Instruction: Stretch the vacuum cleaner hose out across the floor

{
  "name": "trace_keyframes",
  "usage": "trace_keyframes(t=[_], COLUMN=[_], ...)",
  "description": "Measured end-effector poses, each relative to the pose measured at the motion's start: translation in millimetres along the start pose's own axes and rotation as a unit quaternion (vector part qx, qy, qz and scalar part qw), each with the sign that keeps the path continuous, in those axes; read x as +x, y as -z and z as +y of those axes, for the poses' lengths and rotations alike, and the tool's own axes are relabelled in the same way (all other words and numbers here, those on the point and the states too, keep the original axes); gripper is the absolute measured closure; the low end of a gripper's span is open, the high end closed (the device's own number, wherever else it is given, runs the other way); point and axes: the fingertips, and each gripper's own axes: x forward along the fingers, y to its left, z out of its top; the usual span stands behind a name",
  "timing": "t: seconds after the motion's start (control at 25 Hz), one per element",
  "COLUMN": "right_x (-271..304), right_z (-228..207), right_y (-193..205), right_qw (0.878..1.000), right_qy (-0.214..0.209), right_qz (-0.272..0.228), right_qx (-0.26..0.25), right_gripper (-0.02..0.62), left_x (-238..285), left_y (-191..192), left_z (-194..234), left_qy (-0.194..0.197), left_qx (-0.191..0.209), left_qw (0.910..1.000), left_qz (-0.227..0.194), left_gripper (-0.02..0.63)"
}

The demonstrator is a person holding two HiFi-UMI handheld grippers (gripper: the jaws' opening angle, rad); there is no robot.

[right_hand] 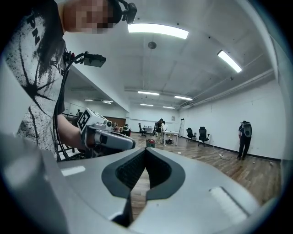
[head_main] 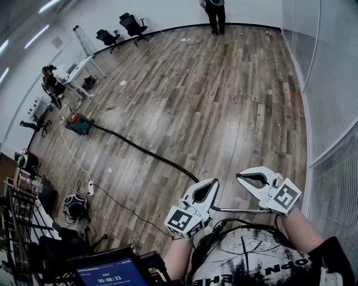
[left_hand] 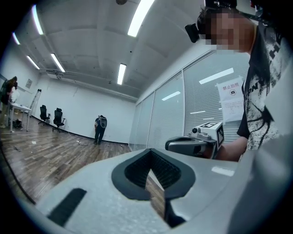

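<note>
The red and green vacuum cleaner [head_main: 78, 123] stands far left on the wooden floor; it also shows small in the distance [right_hand: 149, 143]. Its black hose [head_main: 142, 149] runs from it in a long line toward me and passes out of sight under my left gripper [head_main: 215, 180]. That gripper is shut and empty, level in front of my chest. My right gripper [head_main: 239, 176] faces it tip to tip, also shut and empty. Each shows in the other's camera: the right gripper [left_hand: 197, 142] and the left gripper [right_hand: 105, 136]. A thin grey rod [head_main: 240, 210] lies below both.
A glass wall with blinds [head_main: 330, 100] runs along the right. A person [head_main: 215, 14] stands at the far wall, office chairs [head_main: 120, 31] beside. Another person sits at a desk [head_main: 53, 84] on the left. A white cable with a power strip [head_main: 89, 187] and a tablet [head_main: 109, 272] lie near me.
</note>
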Motion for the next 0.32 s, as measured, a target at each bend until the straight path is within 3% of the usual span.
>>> trace_keyframes(t=[0.32], right_x=[-7.5], right_z=[1.5], right_y=[0.5], right_qw=[1.0], right_qy=[0.0], right_qz=[-0.004], right_qx=[-0.001], right_gripper=[0.589], left_x=[-2.2], left_y=[5.7], left_z=[-8.4], left_qy=[-0.008], left_qx=[0.027], left_qw=[0.9996], left_qz=[0.009], left_gripper=[0.606])
